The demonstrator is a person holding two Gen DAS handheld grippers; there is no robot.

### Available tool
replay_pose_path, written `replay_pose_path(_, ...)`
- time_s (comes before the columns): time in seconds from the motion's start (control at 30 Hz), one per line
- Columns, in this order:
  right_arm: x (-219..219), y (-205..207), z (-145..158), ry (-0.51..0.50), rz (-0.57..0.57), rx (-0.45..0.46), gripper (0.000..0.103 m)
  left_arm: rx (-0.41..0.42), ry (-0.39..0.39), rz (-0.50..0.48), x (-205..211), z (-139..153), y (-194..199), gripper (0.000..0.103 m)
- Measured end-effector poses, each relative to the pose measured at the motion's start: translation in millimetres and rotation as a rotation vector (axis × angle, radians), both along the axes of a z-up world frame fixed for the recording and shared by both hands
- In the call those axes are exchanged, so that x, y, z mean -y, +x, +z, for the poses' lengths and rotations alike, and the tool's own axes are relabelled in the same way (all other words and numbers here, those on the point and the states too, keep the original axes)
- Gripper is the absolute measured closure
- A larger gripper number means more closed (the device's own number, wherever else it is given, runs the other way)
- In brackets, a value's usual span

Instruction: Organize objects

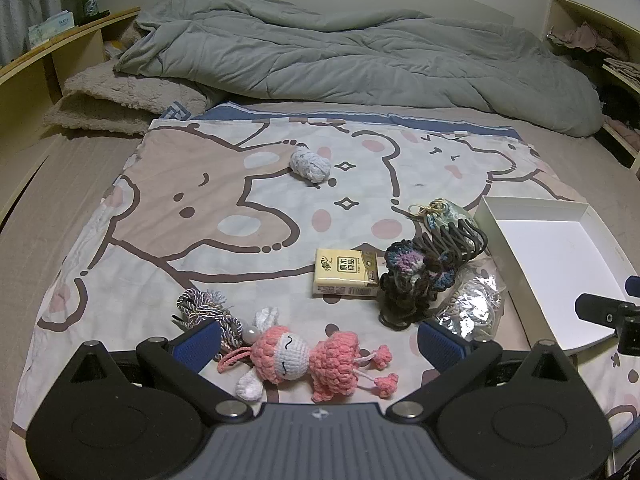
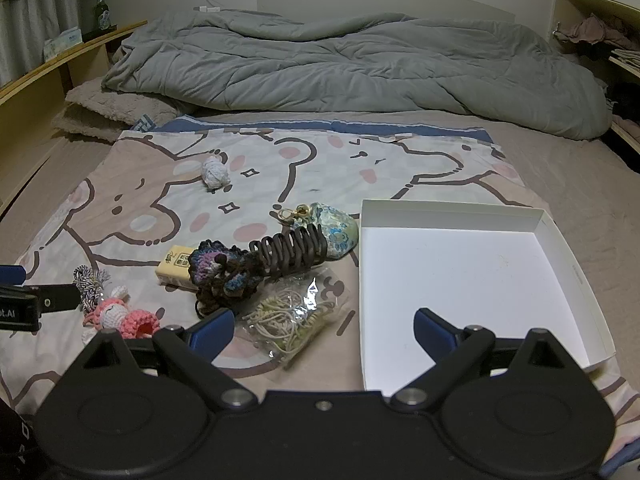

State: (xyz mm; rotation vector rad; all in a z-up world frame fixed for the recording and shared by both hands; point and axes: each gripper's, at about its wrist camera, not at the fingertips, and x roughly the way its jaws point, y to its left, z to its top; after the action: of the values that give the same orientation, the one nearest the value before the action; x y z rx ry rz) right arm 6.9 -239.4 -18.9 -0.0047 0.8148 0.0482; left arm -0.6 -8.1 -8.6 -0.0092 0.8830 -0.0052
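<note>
left claw: jaws spread wide, nothing gripped. it hangs tilted down over the near edge of the bear-print sheet on the bed. the pink crochet doll lies on the sheet between the two blue pads; contact with either pad cannot be confirmed. a striped cord tassel lies just beside the left pad.

right claw: jaws likewise spread wide, nothing gripped. a clear bag of elastic bands lies on the sheet below the gap, nearer the left pad; the right pad hangs over the white box, which is open and holds nothing.

remaining items on the sheet: tissue pack, dark crochet piece touching it, dark hair claw clip resting against a floral pouch. a pale yarn ball lies well apart, farther up the sheet. a grey duvet is heaped at the head of the bed.
</note>
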Motion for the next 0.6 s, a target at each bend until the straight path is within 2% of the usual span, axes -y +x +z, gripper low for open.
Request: replay_pose_path(0.6, -0.5, 1.0, -1.0, -0.001, 0.002, -0.001, 0.006, -0.002, -0.014, -0.005, 3.3, -0.3, 0.3, 0.0)
